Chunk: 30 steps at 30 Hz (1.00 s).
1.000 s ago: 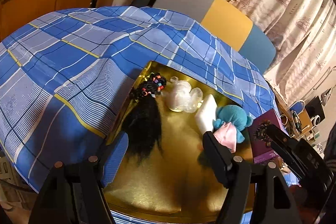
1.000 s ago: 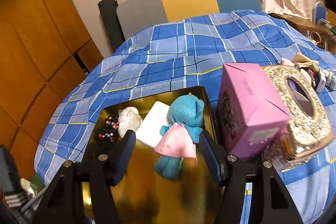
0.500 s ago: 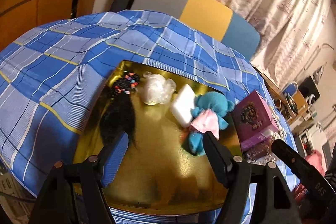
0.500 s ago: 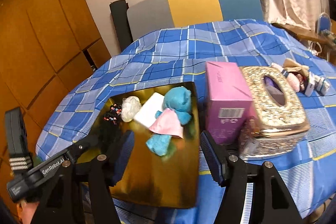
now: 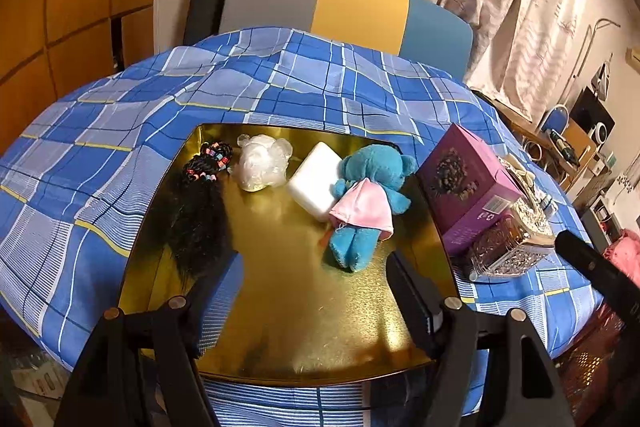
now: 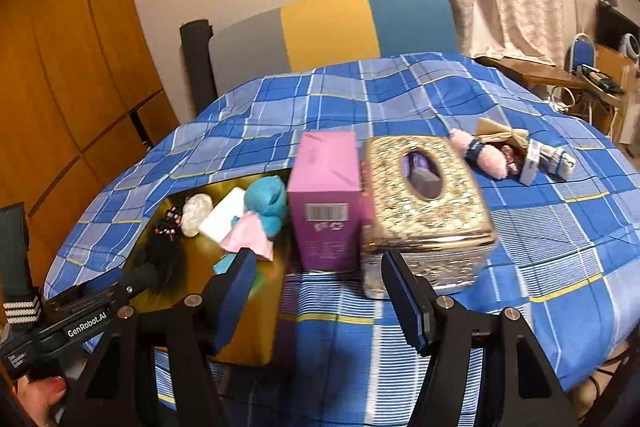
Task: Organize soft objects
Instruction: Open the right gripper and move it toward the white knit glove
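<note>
Table w/ blue plaid cloth [image 5: 120, 131] fills mid-frame. Gold tray [image 5: 304, 299] at center holds blue teddy [image 5: 372, 183], black hairpiece [image 5: 196, 219], white block [image 5: 316, 179], clear wad [image 5: 260, 167]. Purple box [image 6: 328, 199] sits right of tray. Left hand-held gripper [image 5: 316, 291] and right hand-held gripper [image 6: 320, 291]: both jaws apart, nothing between.

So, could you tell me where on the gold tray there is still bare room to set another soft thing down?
The near half of the gold tray is bare, in front of the black hairpiece and the blue teddy. The far edge is crowded: hairpiece, clear plastic ball, white block and teddy in a row.
</note>
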Each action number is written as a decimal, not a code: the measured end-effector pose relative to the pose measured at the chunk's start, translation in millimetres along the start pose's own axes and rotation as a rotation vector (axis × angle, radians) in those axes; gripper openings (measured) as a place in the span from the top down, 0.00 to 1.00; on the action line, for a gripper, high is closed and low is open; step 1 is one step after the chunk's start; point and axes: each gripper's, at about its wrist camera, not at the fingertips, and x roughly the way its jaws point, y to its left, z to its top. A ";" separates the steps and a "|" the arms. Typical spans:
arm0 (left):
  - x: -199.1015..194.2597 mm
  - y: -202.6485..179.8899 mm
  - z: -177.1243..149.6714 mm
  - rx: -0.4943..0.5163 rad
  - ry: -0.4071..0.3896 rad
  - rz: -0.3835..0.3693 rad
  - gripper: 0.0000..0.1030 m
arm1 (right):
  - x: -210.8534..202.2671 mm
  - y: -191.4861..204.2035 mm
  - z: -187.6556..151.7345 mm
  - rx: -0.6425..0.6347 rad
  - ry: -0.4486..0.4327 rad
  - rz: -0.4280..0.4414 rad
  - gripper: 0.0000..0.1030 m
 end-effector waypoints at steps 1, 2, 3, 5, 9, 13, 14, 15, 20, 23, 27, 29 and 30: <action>-1.0 -1.8 -0.3 0.003 -0.002 0.001 0.28 | -2.4 -3.3 0.7 0.006 -0.007 -0.004 0.36; -1.4 -3.5 -0.3 0.005 -0.002 0.001 0.28 | -4.6 -6.5 1.5 0.009 -0.014 -0.008 0.36; -1.7 -4.7 -0.1 0.007 -0.001 0.000 0.28 | -6.3 -9.4 2.0 0.010 -0.019 -0.015 0.36; -3.4 -8.5 -1.0 0.015 -0.003 0.000 0.28 | -8.7 -17.5 3.9 0.023 -0.027 -0.027 0.35; -4.5 -15.6 -3.3 0.031 0.000 0.003 0.28 | -12.3 -33.8 4.5 0.049 -0.032 -0.046 0.35; -3.9 -21.8 -5.2 0.035 0.009 -0.011 0.28 | -15.3 -54.4 6.5 0.076 -0.037 -0.074 0.35; -4.2 -23.2 -5.8 0.036 0.009 -0.021 0.28 | -16.0 -60.4 6.5 0.083 -0.039 -0.084 0.35; -4.4 -26.2 -6.6 0.038 0.010 -0.033 0.28 | -16.6 -68.4 6.4 0.092 -0.039 -0.099 0.35; -4.9 -43.6 -9.7 0.058 0.017 -0.093 0.27 | -12.2 -107.4 2.2 0.138 -0.009 -0.164 0.34; -3.5 -54.6 -11.9 0.076 0.026 -0.130 0.27 | -4.8 -137.9 -4.6 0.187 0.026 -0.204 0.34; -0.7 -71.5 -16.9 0.108 0.043 -0.165 0.27 | 5.7 -175.3 -15.1 0.237 0.073 -0.246 0.34; 0.4 -77.9 -18.6 0.115 0.051 -0.187 0.27 | 14.1 -194.9 -19.9 0.256 0.099 -0.257 0.34; 1.1 -80.1 -19.2 0.118 0.053 -0.195 0.27 | 16.8 -199.8 -21.3 0.261 0.108 -0.264 0.34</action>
